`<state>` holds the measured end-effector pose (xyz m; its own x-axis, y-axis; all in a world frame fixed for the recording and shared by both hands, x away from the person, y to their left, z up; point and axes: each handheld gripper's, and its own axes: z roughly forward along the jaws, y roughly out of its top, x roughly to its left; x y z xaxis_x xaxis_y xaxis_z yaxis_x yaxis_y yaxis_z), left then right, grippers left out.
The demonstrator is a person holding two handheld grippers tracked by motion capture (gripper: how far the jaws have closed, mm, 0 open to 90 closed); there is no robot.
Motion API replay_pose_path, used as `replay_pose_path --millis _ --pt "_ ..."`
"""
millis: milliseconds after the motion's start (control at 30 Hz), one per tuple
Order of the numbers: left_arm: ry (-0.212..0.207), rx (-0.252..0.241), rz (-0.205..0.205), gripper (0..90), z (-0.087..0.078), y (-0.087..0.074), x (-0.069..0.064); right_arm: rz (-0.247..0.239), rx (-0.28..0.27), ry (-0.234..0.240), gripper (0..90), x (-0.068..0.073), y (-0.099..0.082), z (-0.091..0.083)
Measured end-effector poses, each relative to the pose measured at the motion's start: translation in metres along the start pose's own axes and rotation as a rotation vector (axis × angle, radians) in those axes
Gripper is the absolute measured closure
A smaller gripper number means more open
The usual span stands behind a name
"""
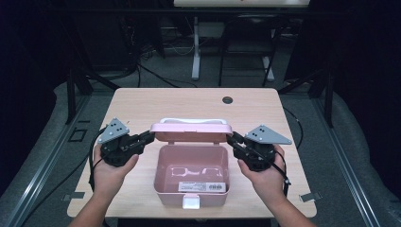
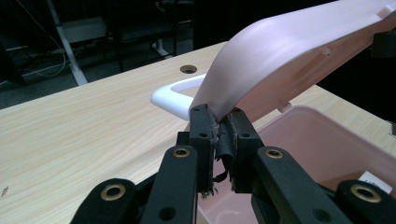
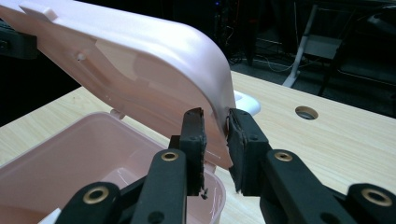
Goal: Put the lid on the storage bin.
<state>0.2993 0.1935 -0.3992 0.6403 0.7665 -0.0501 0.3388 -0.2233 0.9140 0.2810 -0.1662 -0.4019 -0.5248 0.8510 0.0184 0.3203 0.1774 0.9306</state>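
A pink box (image 1: 191,182) stood open on the tabletop (image 1: 142,101), near the edge closest to the person, with a white latch (image 1: 191,202) on its front wall and a white label (image 1: 201,187) lying inside on its floor. Its pink lid (image 1: 191,131) was raised behind the box's open mouth, hinged along the back and tilted partway up, and a white handle (image 1: 191,121) showed on the lid's far side.

To the left of the box, the left claw (image 1: 145,138), held in the person's left hand (image 1: 111,172), was clenched on the lid's left end. In the left gripper view the claw (image 2: 223,140) pinched the lid's (image 2: 289,60) curved edge between its two pads, with frayed black padding bunched in the narrow gap.

To the right of the box, the right claw (image 1: 234,140), held in the right hand (image 1: 267,172), grasped the lid's right end. In the right gripper view that claw (image 3: 215,140) had one jaw inside the lid (image 3: 140,65) and one outside, the rim squeezed between them above the box's (image 3: 70,154) back corner.

Beyond the box, a round hole (image 1: 227,100) sat in the tabletop near its far edge.
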Motion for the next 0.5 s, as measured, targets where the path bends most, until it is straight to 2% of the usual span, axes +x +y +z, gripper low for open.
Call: replay_pose_path --millis 100,500 --pt "-0.005 -0.003 -0.008 82.6 -0.0008 -0.0011 -0.0004 -0.002 0.000 0.002 76.0 0.0009 -0.0009 -0.0011" --pt "-0.007 0.000 0.006 80.5 -0.0069 -0.0027 -0.0055 0.004 -0.005 0.025 75.3 0.0019 -0.0046 -0.0062"
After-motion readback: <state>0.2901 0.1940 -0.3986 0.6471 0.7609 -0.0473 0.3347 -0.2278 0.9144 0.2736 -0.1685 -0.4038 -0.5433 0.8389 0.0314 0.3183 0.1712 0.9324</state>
